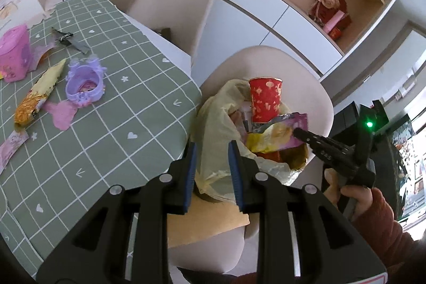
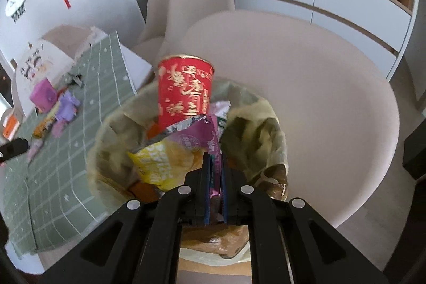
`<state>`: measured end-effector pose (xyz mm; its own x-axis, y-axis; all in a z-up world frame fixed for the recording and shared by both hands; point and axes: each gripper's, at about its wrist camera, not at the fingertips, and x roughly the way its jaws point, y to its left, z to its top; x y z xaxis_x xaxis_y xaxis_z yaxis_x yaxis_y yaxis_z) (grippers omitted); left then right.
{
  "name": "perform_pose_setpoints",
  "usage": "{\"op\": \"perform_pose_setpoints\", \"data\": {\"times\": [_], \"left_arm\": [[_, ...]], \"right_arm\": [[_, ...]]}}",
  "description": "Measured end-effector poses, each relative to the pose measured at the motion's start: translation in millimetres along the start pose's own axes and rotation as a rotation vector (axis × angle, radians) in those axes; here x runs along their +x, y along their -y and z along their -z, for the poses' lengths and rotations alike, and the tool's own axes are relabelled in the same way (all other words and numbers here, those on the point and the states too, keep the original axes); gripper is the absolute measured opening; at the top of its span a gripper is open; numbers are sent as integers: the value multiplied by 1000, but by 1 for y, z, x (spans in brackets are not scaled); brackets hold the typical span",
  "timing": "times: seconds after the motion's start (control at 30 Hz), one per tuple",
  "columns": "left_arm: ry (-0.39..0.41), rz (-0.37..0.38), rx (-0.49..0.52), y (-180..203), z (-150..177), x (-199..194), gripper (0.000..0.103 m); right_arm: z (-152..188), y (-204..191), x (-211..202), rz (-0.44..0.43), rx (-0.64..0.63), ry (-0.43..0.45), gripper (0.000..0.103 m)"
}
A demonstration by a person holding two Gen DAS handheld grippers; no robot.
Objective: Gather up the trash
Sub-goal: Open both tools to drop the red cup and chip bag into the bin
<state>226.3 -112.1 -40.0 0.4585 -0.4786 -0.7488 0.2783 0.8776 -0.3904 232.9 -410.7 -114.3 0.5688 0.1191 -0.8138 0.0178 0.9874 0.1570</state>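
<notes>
The right gripper [image 2: 215, 164] has its jaws pressed together on a purple and yellow snack wrapper [image 2: 170, 151], holding it over the mouth of the yellowish trash bag [image 2: 255, 124] that sits on a beige chair [image 2: 332, 103]. That puts the wrapper right where letting go should drop it in. A red paper cup [image 2: 183, 89] pokes up out of the bag, so space looks tight.

The left gripper [image 1: 213, 164] pinches the bag's near rim [image 1: 213, 172] between its blue pads [image 1: 234, 161], jaws only partly closed on the thin plastic, seemingly to keep the mouth open and steady.

Plenty left on the green checked tablecloth [image 1: 106, 124]: a long orange and yellow wrapper [image 1: 37, 95], a lilac plastic tray [image 1: 85, 84], a pink tub [image 1: 13, 55] and pink paper scraps [image 1: 62, 115].
</notes>
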Motion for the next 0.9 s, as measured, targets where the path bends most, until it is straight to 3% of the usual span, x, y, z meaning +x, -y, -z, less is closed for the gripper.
{"op": "perform_pose_setpoints", "data": {"times": [0.33, 0.4, 0.5, 0.73, 0.9], "left_arm": [[23, -39, -19, -16, 2, -6, 24], [43, -46, -32, -24, 4, -10, 30], [52, -52, -57, -36, 5, -14, 30], [55, -78, -115, -67, 12, -16, 30], [89, -130, -159, -97, 22, -26, 31]], "right_arm": [[-4, -19, 31, -60, -83, -81, 8], [-3, -18, 28, -75, -65, -75, 10], [1, -12, 17, -78, -39, -43, 30], [2, -1, -16, -46, -9, 36, 38], [-6, -10, -44, -89, 12, 126, 40]]}}
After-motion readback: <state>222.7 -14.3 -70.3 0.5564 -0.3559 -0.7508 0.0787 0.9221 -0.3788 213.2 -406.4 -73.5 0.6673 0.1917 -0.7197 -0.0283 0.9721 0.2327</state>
